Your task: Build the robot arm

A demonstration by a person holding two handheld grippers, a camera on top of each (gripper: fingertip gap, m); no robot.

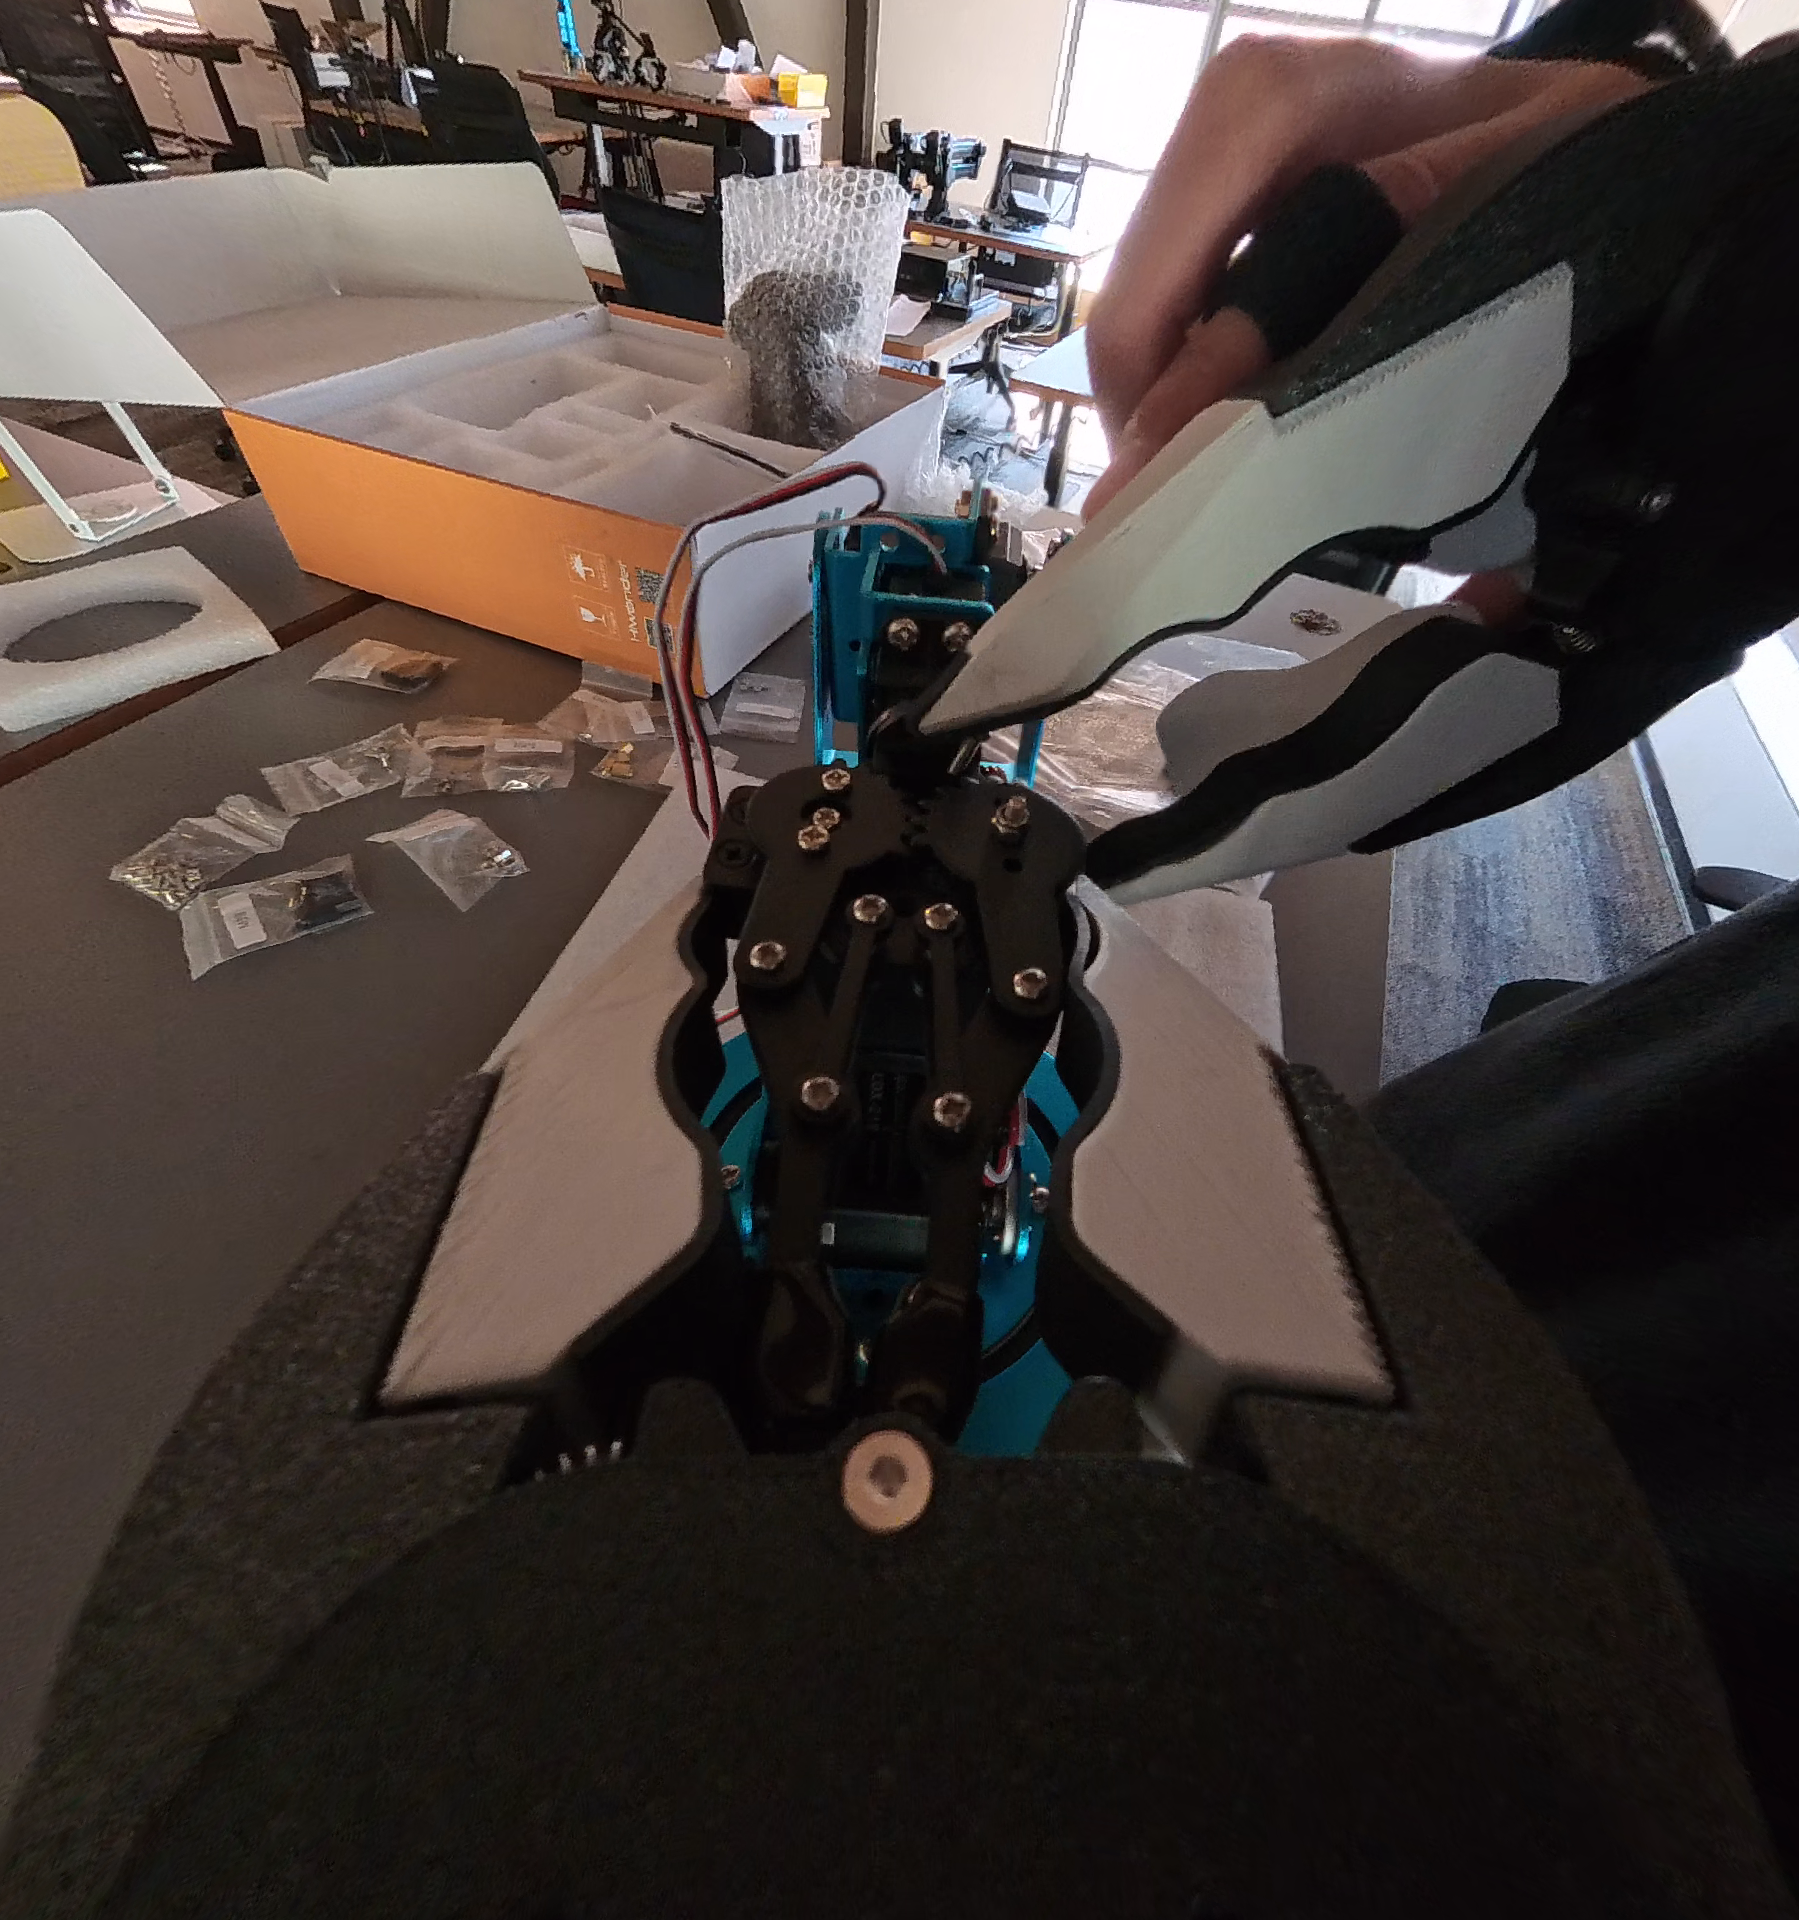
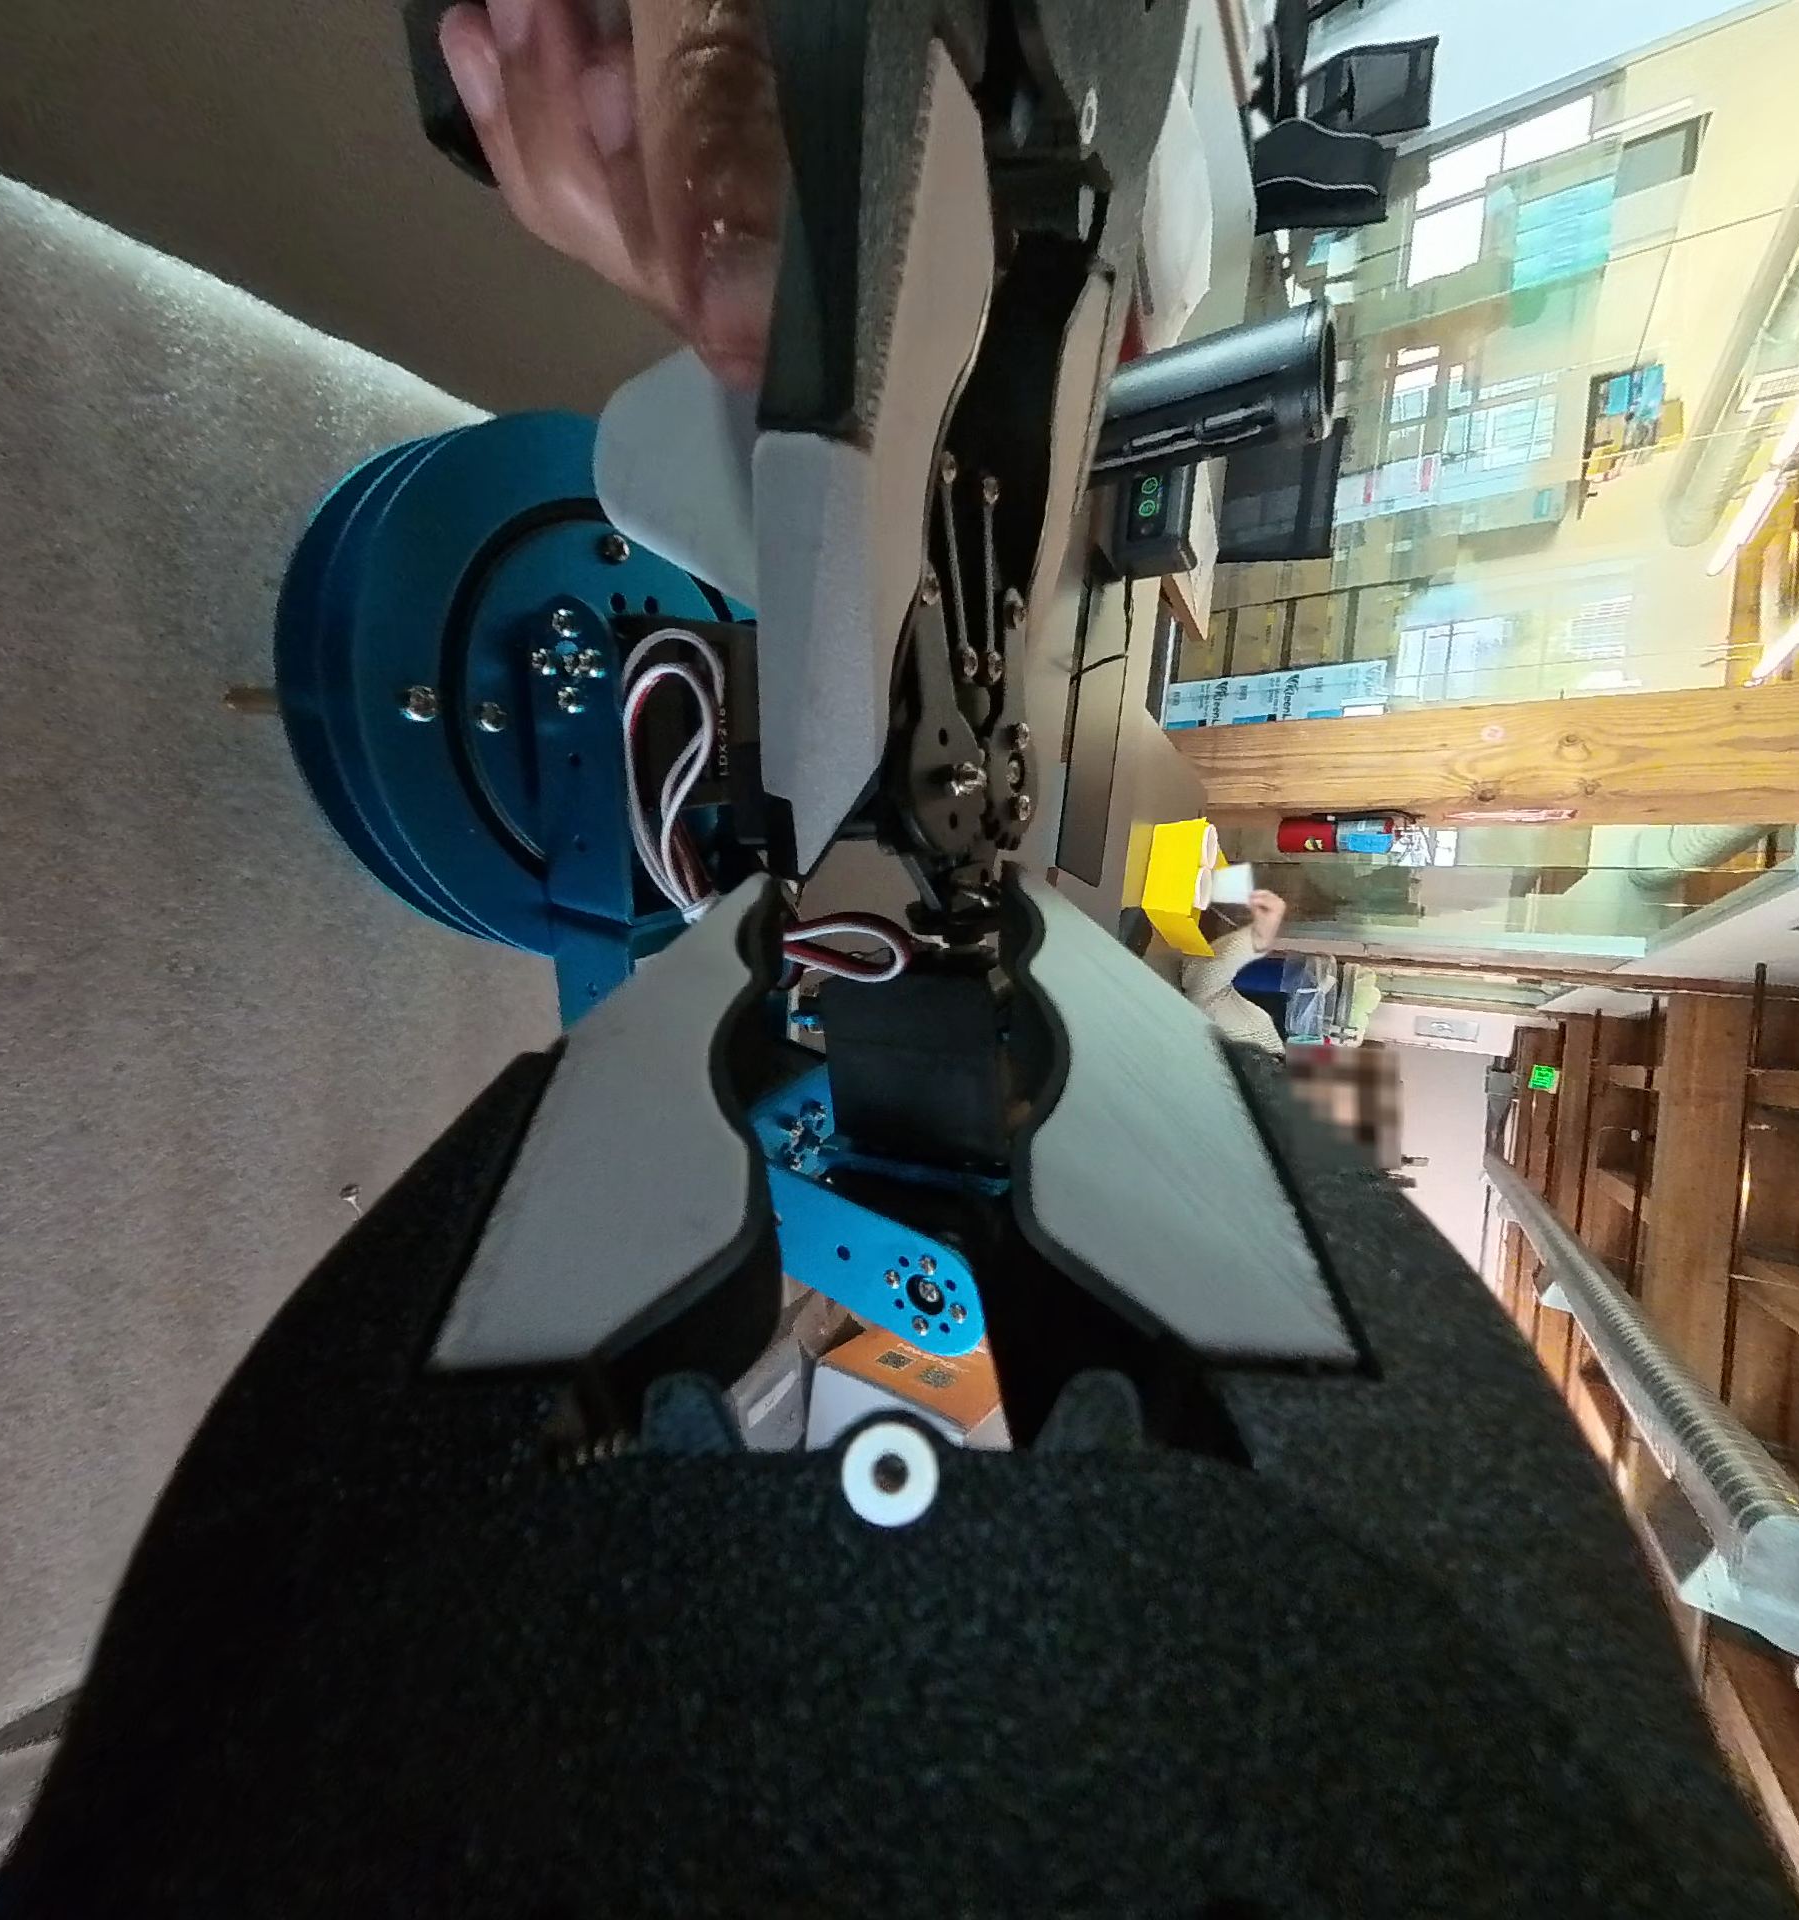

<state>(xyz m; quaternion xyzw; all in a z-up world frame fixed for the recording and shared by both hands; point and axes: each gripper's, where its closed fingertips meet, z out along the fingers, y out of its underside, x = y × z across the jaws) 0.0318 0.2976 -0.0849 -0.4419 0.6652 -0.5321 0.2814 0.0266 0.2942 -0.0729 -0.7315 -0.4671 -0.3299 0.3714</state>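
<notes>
A small blue metal robot arm (image 1: 853,613) stands on a foam sheet (image 2: 95,727); its round base (image 2: 386,707) shows in the right wrist view. Its black claw (image 1: 895,966) points back between my left gripper's (image 1: 895,883) white pads, which are shut on the claw's sides. The claw (image 2: 962,707) and left gripper (image 2: 936,831) also show in the right wrist view. My right gripper (image 2: 890,894) comes in from the side, jaws apart, straddling the joint and black servo (image 2: 905,1060) behind the claw. In the left wrist view one right-gripper (image 1: 1020,795) fingertip touches that joint.
An open orange and white box (image 1: 479,520) with foam insert sits behind the arm, a bubble-wrap roll (image 1: 812,291) standing in it. Several small parts bags (image 1: 355,831) lie on the dark table (image 1: 199,1143) to the left, near a foam piece with a hole (image 1: 95,634).
</notes>
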